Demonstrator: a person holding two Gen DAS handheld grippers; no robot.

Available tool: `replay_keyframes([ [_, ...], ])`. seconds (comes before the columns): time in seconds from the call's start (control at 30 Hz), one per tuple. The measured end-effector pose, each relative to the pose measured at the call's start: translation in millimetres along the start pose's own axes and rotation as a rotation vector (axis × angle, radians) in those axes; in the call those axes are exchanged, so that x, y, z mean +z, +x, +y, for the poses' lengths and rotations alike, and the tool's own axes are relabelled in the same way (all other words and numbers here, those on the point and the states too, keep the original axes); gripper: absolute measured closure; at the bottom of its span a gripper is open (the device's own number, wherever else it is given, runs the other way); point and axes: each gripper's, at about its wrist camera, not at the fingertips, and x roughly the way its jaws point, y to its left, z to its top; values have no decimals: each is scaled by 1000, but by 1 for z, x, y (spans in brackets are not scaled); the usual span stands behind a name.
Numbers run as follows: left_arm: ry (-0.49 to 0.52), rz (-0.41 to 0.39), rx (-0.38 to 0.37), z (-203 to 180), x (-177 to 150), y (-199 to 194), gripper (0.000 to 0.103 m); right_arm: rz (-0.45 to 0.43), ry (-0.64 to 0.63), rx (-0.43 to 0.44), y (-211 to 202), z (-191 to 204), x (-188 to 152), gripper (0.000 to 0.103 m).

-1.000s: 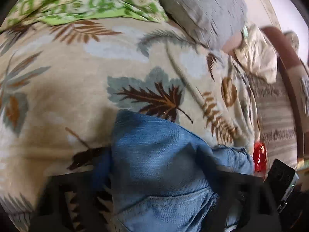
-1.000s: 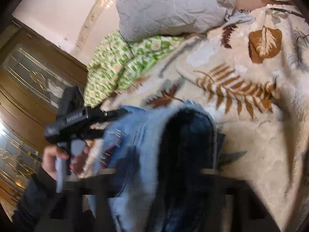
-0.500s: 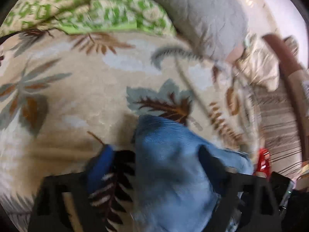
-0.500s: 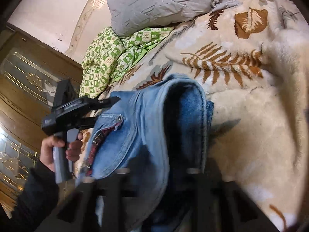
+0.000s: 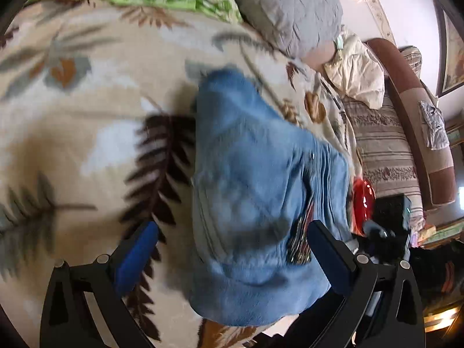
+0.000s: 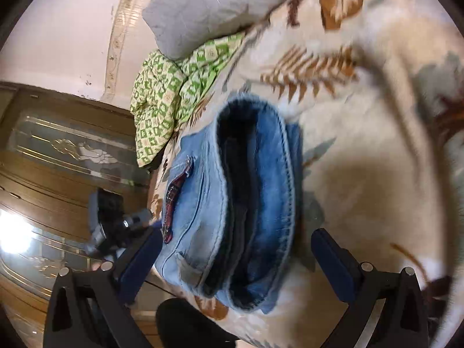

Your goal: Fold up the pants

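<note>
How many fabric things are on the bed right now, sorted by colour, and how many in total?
Blue: 1, the folded jeans
Grey: 1, the pillow
Green checked: 1, the cloth
Beige leaf print: 1, the blanket under them all
Total: 4

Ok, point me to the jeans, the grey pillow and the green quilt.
jeans [image 6: 255, 203]: right wrist view, inside of the folded denim.
grey pillow [image 6: 208, 8]: right wrist view, middle of its creased face.
green quilt [image 6: 174, 87]: right wrist view, middle of the checked bundle.
</note>
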Motion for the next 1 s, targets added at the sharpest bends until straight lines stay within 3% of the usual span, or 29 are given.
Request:
replay_keyframes([
  [0.13,-4,37,-45,2,-15,19,0,22,28,1,15,-10,10,0],
  [0.27,-3,7,-89,5,-16,15,0,33,39,36,24,-8,24,0],
  [0.4,-38,9,-104,6,-9,15,0,50,16,-8,39,-1,30,0],
  [0.53,35,10,-78,-6,-12,24,0,57,-37,-64,49,11,29,0],
  [0.6,80,-1,-42,-11,-15,27,0,56,-64,-94,52,15,27,6],
  [0.73,114,-19,-24,-11,-19,27,0,41,-100,-178,50,12,25,45],
  [0.77,124,-18,1,-13,-19,28,8,39,-97,-175,48,10,25,48],
  [0.8,149,-14,23,-17,-21,28,30,37,-98,-168,46,8,24,52],
  [0.83,173,-13,49,-23,-22,28,33,34,-110,-174,45,8,23,56],
  [0.87,187,-15,61,-28,-23,24,46,30,-134,-187,44,12,22,58],
  [0.93,209,-25,90,-39,-24,18,56,22,-170,-206,45,20,20,63],
  [1.0,234,-45,107,-46,-29,15,58,2,-213,-225,42,31,17,68],
])
